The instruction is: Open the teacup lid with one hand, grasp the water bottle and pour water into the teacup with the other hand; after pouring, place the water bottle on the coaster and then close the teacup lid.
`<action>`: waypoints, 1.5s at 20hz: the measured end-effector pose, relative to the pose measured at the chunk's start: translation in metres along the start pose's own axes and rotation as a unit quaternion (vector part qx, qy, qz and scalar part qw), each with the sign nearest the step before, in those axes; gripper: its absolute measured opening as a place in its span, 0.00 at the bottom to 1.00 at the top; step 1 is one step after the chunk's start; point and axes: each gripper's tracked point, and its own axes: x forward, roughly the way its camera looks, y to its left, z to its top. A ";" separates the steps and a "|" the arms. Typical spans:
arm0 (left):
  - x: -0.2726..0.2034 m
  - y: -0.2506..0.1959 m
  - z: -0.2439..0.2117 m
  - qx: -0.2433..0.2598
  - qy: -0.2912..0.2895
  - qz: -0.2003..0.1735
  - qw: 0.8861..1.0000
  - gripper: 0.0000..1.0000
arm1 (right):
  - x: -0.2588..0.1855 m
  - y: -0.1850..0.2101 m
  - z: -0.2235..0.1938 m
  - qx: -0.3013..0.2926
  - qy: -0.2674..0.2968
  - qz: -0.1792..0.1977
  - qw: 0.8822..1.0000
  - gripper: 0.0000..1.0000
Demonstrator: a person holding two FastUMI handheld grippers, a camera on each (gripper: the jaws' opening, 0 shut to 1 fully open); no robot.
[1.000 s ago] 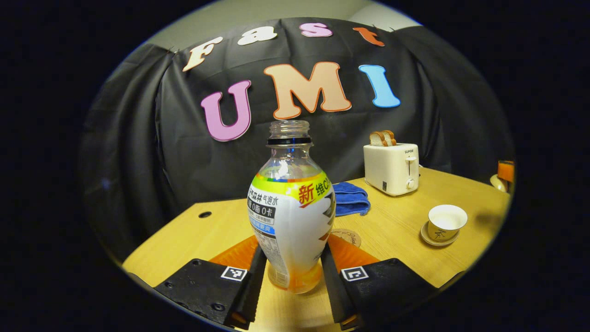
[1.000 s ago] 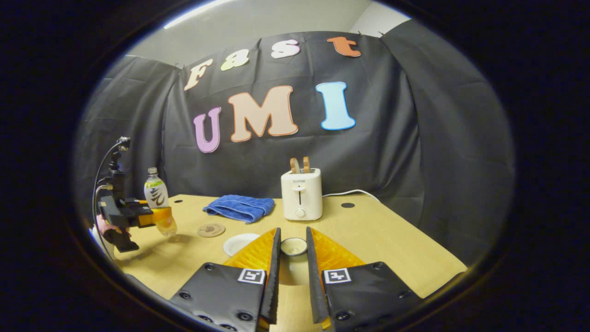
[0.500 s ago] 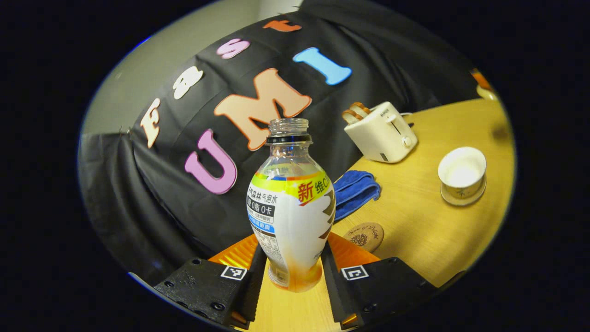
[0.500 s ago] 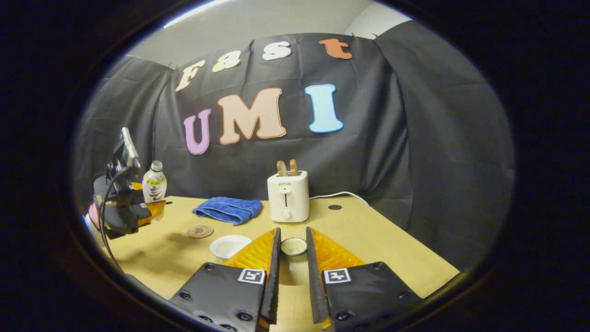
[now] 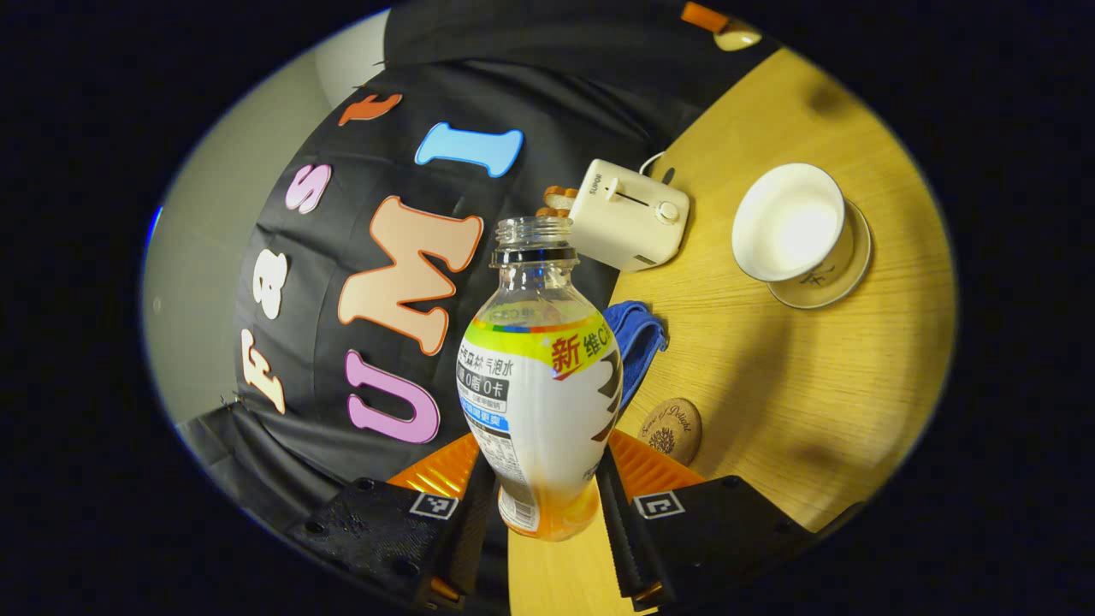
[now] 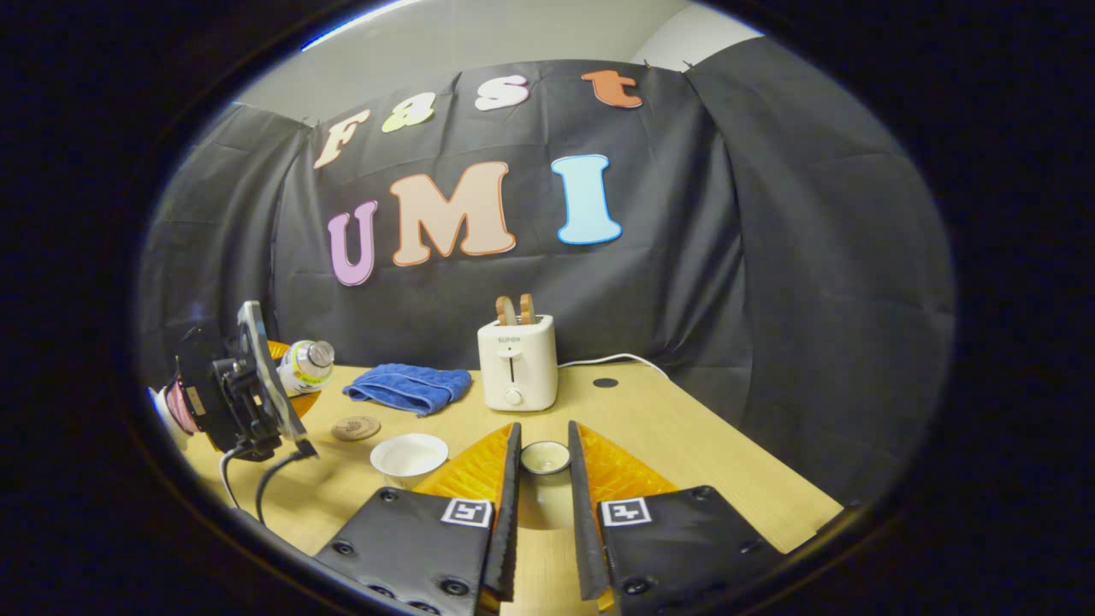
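My left gripper (image 5: 545,500) is shut on the lower body of an uncapped water bottle (image 5: 539,385) with a white and yellow label. The bottle is tipped sideways, with its mouth toward the open white teacup (image 5: 791,222) on its saucer (image 5: 834,287). The round brown coaster (image 5: 671,430) lies on the table beside the gripper. In the right gripper view, the teacup (image 6: 409,453) stands left of my right gripper (image 6: 544,466), which is shut on the small round lid (image 6: 545,458), held above the table. The tilted bottle (image 6: 304,366) and the left gripper (image 6: 248,389) are at the far left, near the coaster (image 6: 356,427).
A cream toaster (image 6: 517,362) with bread slices stands at the back of the wooden table (image 6: 684,436), its cable trailing right. A folded blue cloth (image 6: 409,385) lies to its left. The toaster (image 5: 629,214) and cloth (image 5: 637,338) lie beyond the bottle.
The left gripper has rolled the bottle over from upright toward the teacup and carried it closer to the cup. The right gripper keeps hold of the lid, nearly still.
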 end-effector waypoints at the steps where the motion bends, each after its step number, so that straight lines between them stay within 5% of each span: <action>1: 0.001 -0.001 0.002 0.019 0.000 -0.002 1.000 0.59 | 0.001 0.000 0.000 0.000 0.000 0.000 1.000 0.33; 8: 0.004 0.002 0.006 0.124 0.001 0.000 0.992 0.58 | 0.003 0.003 -0.004 -0.005 0.005 0.002 1.000 0.33; 16: 0.011 -0.012 0.010 0.243 0.005 -0.024 0.970 0.56 | 0.005 0.006 -0.008 -0.012 0.012 0.004 1.000 0.33; 30: 0.008 -0.011 0.029 0.344 -0.001 -0.024 0.939 0.56 | 0.008 0.014 -0.016 -0.031 0.022 0.011 0.999 0.32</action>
